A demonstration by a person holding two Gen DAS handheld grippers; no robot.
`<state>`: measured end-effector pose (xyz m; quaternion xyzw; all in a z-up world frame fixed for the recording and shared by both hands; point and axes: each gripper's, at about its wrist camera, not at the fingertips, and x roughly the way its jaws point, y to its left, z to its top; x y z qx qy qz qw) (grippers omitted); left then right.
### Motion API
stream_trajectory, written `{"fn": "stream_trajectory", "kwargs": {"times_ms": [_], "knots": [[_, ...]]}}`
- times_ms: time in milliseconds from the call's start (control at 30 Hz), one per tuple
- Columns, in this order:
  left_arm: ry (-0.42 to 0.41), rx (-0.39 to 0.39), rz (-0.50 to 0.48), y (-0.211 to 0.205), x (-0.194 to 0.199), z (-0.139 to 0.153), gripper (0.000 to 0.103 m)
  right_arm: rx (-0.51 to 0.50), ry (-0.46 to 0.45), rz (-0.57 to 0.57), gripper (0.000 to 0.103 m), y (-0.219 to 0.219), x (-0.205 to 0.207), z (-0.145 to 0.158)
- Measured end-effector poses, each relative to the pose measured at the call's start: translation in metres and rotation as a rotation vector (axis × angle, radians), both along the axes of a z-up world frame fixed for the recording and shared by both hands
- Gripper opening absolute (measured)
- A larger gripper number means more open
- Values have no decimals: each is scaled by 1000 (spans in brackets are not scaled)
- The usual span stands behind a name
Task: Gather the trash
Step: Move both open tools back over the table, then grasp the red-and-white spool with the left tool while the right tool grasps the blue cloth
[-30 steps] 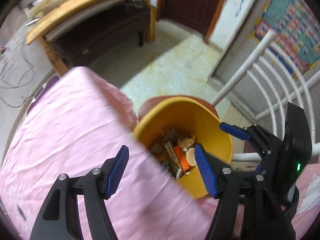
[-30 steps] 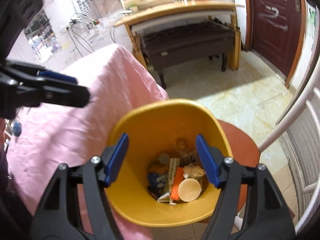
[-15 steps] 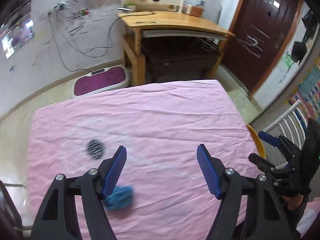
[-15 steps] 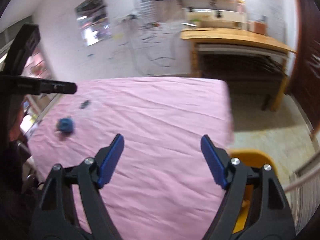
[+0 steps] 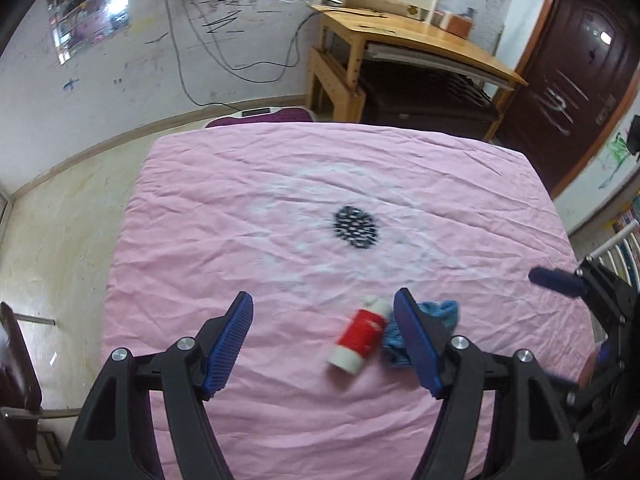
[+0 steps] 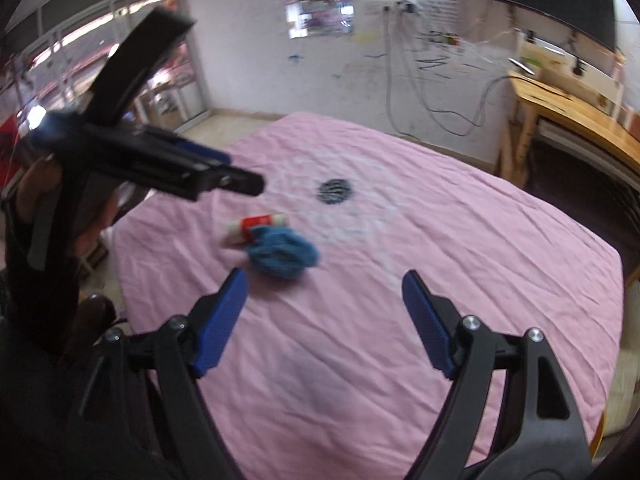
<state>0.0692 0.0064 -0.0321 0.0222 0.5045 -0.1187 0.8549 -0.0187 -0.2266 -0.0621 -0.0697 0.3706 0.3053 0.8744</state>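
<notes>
A small red-and-white bottle (image 5: 359, 337) lies on its side on the pink tablecloth (image 5: 280, 208), touching a crumpled blue wad (image 5: 436, 314). A flat black-and-white dotted disc (image 5: 356, 226) lies farther back. My left gripper (image 5: 324, 344) is open and empty, hovering just short of the bottle. In the right wrist view the bottle (image 6: 256, 225), blue wad (image 6: 282, 256) and disc (image 6: 335, 191) show ahead. My right gripper (image 6: 322, 320) is open and empty, near the wad. The left gripper (image 6: 240, 178) crosses that view at upper left.
A wooden desk (image 5: 412, 36) stands behind the table by a dark door (image 5: 576, 80). Cables hang on the white wall (image 5: 224, 40). A white railing (image 5: 616, 240) is at the right. Windows (image 6: 100, 60) are at the left.
Both grippers swung away from the yellow bin full of trash and back over the pink table. The bottle and blue wad have come close in front of both.
</notes>
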Motion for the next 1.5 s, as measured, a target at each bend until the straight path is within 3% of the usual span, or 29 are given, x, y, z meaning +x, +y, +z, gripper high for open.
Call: {"fn": "stream_trajectory", "kwargs": {"times_ms": [367,500,600,1167,1267,1333,1467,1500], "knots": [[-7,17,57,38,0,-8,69,-85,59,79,74,54,23,-18],[3,4,51,40,0,-10,69,-140,80,64,29,62,28,-26],[11,5,33,34,0,-10,69,-160,81,58,22,63,25,-28],[63,124,-112,-43,3,-31,68,-51,28,-202,22,-37,25,4],[93,115,-120,-45,7,-34,60,-34,25,-217,22,-43,26,6],[114,129,-126,-47,8,-38,46,-24,25,-221,22,-46,27,7],[122,157,-149,-51,4,-40,30,2,16,-225,22,-50,24,10],[121,160,-149,-51,3,-39,20,9,13,-226,22,-52,23,11]]}}
